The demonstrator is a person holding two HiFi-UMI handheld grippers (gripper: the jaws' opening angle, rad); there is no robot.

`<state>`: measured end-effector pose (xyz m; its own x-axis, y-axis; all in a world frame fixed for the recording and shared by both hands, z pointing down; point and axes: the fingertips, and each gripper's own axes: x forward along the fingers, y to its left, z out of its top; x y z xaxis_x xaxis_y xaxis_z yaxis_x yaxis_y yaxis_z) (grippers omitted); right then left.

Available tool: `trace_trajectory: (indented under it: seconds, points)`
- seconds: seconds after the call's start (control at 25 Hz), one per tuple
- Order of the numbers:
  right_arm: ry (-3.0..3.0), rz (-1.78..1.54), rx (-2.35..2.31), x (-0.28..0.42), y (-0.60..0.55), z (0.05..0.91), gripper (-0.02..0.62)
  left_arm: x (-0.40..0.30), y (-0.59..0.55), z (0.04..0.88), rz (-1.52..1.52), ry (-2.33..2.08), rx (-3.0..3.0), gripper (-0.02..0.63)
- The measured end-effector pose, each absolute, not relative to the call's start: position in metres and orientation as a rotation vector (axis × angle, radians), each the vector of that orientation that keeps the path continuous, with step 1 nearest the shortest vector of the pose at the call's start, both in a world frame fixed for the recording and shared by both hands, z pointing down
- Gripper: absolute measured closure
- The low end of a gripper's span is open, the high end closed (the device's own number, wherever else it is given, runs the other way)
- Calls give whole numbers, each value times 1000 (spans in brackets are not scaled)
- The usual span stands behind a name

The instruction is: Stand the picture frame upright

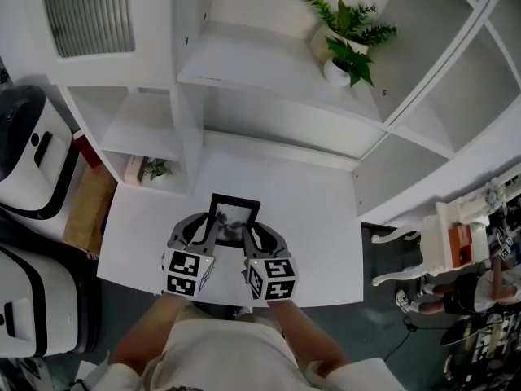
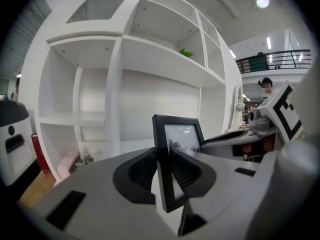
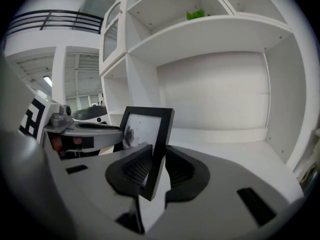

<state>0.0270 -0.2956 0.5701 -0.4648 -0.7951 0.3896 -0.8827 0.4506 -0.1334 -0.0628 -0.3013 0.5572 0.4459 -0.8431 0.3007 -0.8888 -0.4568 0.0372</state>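
I hold the picture frame tipped up, left gripper and right gripper clamping its sides; setting it down remains.

Both the left gripper and right gripper: grey shells, black ribbed pads, black-and-white marker cubes. Person wears a pale cream top.

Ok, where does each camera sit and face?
Head view: person's head, steeply down onto white table; forearms, left gripper, right gripper show.
Left gripper view: on left gripper, facing white shelf unit; own jaws clamp black rectangular picture frame.
Right gripper view: on right gripper, facing same unit; own jaws clamp frame's other side.
Shared: all show the frame; each gripper view shows the other gripper.
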Motion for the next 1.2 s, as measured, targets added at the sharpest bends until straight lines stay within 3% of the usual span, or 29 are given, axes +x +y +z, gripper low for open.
trace_trajectory:
  seconds: [0.32,1.2]
  points:
    - [-2563,210,1520,27,-310,475,509,-64,-318,457,172,-1632,2635,515]
    - [-2764,-240,1554,20,-314,312,514,-72,-318,301,-129,-1809,2796,515]
